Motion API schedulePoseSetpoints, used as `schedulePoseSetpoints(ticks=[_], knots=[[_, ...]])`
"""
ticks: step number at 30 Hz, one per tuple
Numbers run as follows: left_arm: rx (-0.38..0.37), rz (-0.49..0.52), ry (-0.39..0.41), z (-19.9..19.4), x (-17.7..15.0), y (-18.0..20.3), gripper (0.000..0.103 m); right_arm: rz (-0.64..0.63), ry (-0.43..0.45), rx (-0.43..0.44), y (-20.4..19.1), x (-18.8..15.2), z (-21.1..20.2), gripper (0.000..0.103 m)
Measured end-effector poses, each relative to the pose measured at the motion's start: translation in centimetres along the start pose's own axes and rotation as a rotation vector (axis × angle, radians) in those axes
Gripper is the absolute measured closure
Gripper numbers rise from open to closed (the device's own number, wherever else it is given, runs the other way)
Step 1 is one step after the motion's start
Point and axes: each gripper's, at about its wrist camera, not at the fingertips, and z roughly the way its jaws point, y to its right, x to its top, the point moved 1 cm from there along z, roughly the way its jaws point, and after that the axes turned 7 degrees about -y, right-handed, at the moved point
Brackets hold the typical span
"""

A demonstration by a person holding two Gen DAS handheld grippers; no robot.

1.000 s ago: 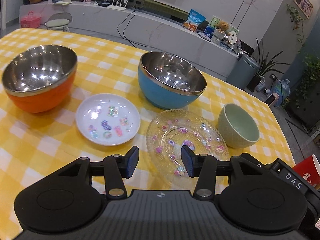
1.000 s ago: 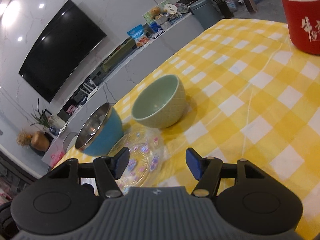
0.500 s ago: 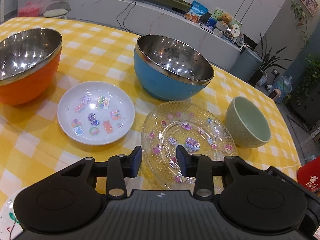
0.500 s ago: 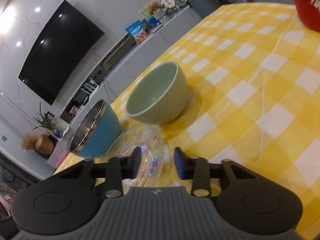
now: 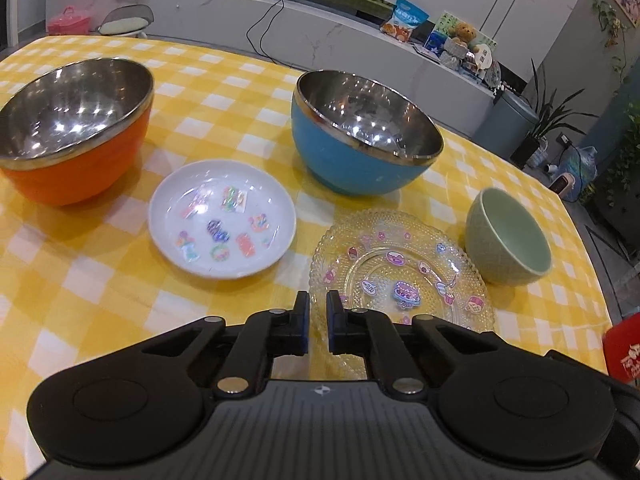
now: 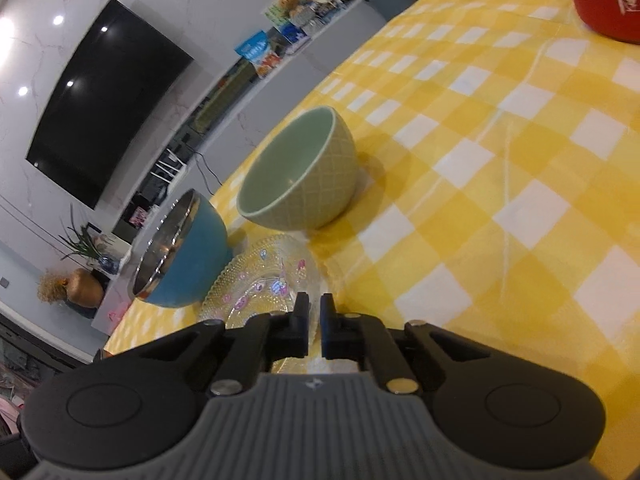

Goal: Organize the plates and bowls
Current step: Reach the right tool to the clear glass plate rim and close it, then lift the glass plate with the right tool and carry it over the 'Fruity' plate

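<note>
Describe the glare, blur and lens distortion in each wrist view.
Left wrist: ceiling-light spots glint inside the orange bowl and blue bowl; glare whitens the white plate; the red cup at the edge is smeared. Right wrist: lamps reflect off the TV; fisheye bows the checked tablecloth; the glass plate looks soft.

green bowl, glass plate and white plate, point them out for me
green bowl (image 5: pixel 514 242), left wrist view, on its inner wall
glass plate (image 5: pixel 400 276), left wrist view, on its flat centre
white plate (image 5: pixel 222 226), left wrist view, on its stickered centre
</note>
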Motion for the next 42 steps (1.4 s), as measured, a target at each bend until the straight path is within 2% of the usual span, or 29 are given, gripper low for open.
schedulePoseSetpoints(ticks=[4,8,10,11,12,14,19,28,32,35,42], knots=[[-0.018,-0.016,-0.017,-1.0,-1.0,-0.5,0.098,0.007,-0.031,-0.033,0.1,-0.8,-1.3,0.1],[-0.017,0.002,-0.017,-1.2,-1.4,-0.2,0.096,-0.005,-0.036,-0.034,0.3,-1.2,-1.8,0.098],[-0.022,-0.008,-0.032,-0.9,-1.3,-0.2,0.09,0.003,-0.024,-0.026,0.5,-1.1,-2.0,0.094],[-0.023,-0.014,-0.026,-0.9,-1.3,-0.3,0.08,-0.002,-0.008,-0.013,0.5,-1.1,-2.1,0.091],[-0.022,-0.018,-0.015,-0.9,-1.4,-0.4,0.073,-0.014,0.011,-0.009,0.5,-0.9,-2.2,0.082],[-0.016,-0.026,0.005,-0.8,-1.3,-0.6,0.072,-0.039,0.052,-0.005,0.5,-0.6,-2.4,0.077],[-0.051,-0.03,0.001,0.1,-0.6,-0.7,0.071,-0.046,0.082,0.044,0.6,0.1,-1.7,0.077],[-0.05,0.009,0.018,1.1,0.1,0.0,0.071,-0.032,0.059,0.044,1.1,0.2,-0.3,0.078],[-0.028,0.03,0.026,1.2,0.0,0.2,0.082,-0.044,0.049,0.04,0.8,-0.3,0.1,0.09],[-0.018,0.05,0.027,1.2,0.0,0.4,0.084,-0.049,0.054,0.023,0.8,-0.3,0.2,0.097],[-0.006,0.074,0.018,0.6,0.1,0.3,0.087,-0.036,0.044,0.024,0.7,-0.3,0.0,0.098]])
